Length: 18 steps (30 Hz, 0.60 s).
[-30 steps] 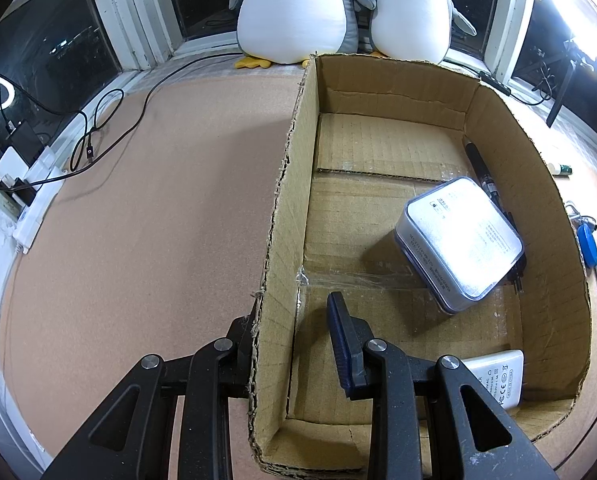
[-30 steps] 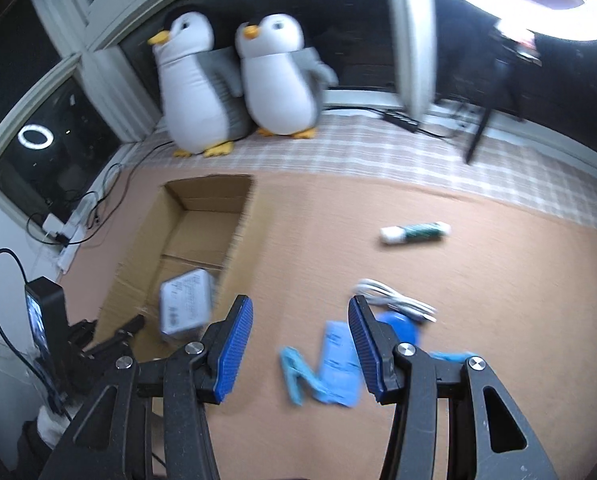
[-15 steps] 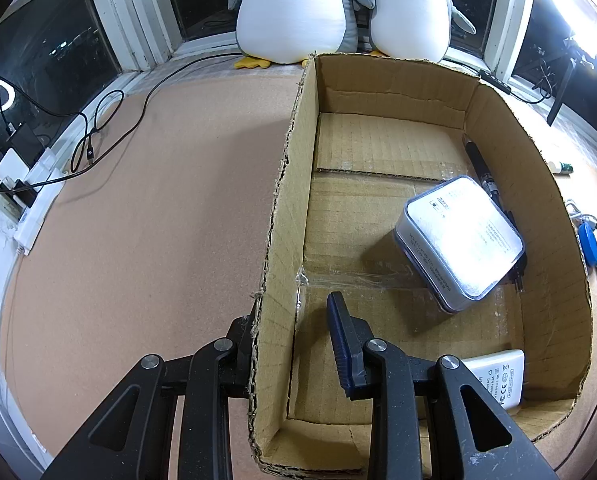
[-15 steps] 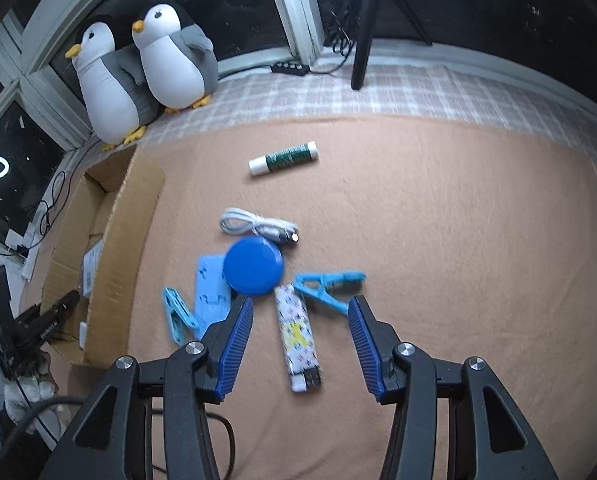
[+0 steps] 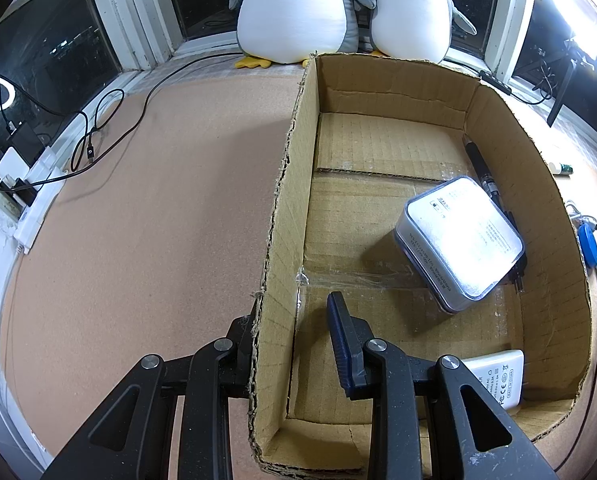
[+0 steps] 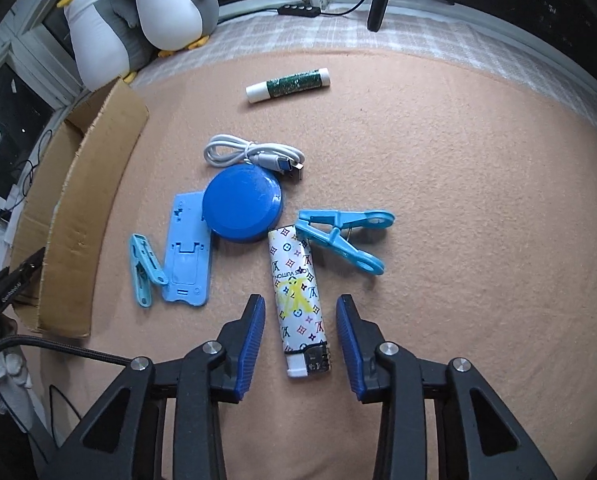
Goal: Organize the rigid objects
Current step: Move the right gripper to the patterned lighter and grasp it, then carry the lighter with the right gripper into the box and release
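My left gripper (image 5: 288,308) straddles the left wall of the cardboard box (image 5: 282,216), one finger outside and one inside, shut on that wall. In the box lie a white lidded case (image 5: 462,240), a black pen (image 5: 480,168) and a white charger (image 5: 498,380). My right gripper (image 6: 300,300) points down over a patterned lighter (image 6: 296,296) on the tan mat. Its jaws are closing. The lighter lies between the blue pads, with a gap showing on both sides.
Around the lighter lie a blue round lid (image 6: 240,206), a white USB cable (image 6: 254,154), a light-blue clothes peg (image 6: 342,240), a light-blue phone stand (image 6: 188,248), a small clip (image 6: 144,268) and a glue stick (image 6: 288,85). Two plush penguins (image 6: 138,20) stand at the window.
My right gripper swung away from the box, came down over the lighter, and its jaws narrowed around it. The left gripper and the box have not moved.
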{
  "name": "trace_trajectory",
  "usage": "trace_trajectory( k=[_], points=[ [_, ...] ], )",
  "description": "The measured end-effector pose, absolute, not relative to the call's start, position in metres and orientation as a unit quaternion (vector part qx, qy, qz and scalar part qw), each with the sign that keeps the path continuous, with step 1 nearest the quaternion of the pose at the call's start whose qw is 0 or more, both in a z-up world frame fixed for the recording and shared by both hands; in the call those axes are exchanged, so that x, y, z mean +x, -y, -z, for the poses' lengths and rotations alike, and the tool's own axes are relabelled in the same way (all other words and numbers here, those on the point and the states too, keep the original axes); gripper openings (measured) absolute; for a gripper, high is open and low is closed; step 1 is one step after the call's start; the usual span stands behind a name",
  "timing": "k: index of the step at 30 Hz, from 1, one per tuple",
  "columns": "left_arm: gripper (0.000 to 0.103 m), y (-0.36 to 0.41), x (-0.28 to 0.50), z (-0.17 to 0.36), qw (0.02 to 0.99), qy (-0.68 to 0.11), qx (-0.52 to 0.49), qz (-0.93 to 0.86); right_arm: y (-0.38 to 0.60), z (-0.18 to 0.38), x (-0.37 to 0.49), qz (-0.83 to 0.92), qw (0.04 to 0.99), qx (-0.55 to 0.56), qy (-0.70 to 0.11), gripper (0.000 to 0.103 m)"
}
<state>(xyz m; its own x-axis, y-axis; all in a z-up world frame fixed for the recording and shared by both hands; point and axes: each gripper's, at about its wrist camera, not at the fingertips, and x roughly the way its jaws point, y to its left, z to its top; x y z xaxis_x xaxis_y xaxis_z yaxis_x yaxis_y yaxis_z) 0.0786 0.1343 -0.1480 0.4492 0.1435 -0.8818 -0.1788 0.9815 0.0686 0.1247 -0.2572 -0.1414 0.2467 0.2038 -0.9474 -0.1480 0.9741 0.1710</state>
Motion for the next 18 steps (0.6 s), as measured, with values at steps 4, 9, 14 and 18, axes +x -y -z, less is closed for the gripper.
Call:
trace_trajectory(
  k=[4, 9, 14, 18],
  points=[
    [0.031, -0.134, 0.079, 0.148, 0.851, -0.516, -0.017, -0.095, 0.252, 0.141, 0.128, -0.109, 0.793, 0.002, -0.600, 0.030],
    [0.031, -0.134, 0.078, 0.148, 0.851, -0.516, -0.017, -0.095, 0.239, 0.142, 0.126, -0.099, 0.798, -0.051, -0.592, 0.027],
    [0.031, -0.134, 0.079, 0.148, 0.851, -0.516, -0.017, -0.095, 0.231, 0.141, 0.124, -0.098, 0.801, -0.077, -0.586, 0.021],
    [0.031, -0.134, 0.078, 0.148, 0.851, -0.516, -0.017, -0.095, 0.233, 0.141, 0.124, -0.101, 0.801, -0.073, -0.586, 0.021]
  ],
)
